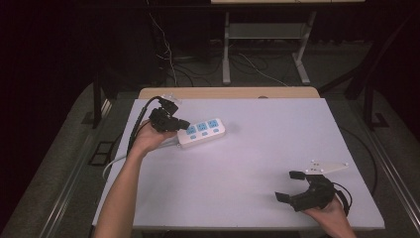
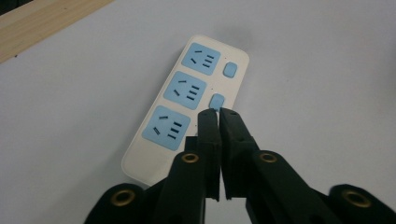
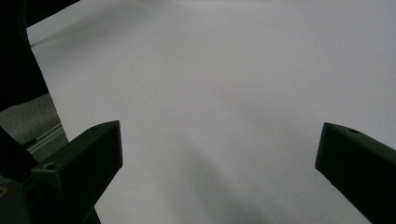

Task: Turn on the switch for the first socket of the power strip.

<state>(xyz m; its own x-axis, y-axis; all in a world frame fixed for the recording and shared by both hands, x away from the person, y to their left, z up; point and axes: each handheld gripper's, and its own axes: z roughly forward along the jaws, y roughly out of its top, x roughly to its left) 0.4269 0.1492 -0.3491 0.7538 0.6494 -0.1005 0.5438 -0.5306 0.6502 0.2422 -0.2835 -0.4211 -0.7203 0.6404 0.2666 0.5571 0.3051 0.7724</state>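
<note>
A white power strip (image 1: 201, 132) with three blue sockets lies left of centre in the high view, on the white table (image 1: 257, 163). The left gripper (image 1: 183, 123) has its jaws pressed together with nothing between them; in the left gripper view the tips sit at the strip's middle blue switch (image 2: 216, 101) (contact cannot be told). At lower right, the right gripper (image 1: 289, 186) rests with jaws wide apart over bare tabletop, well away from the strip.
</note>
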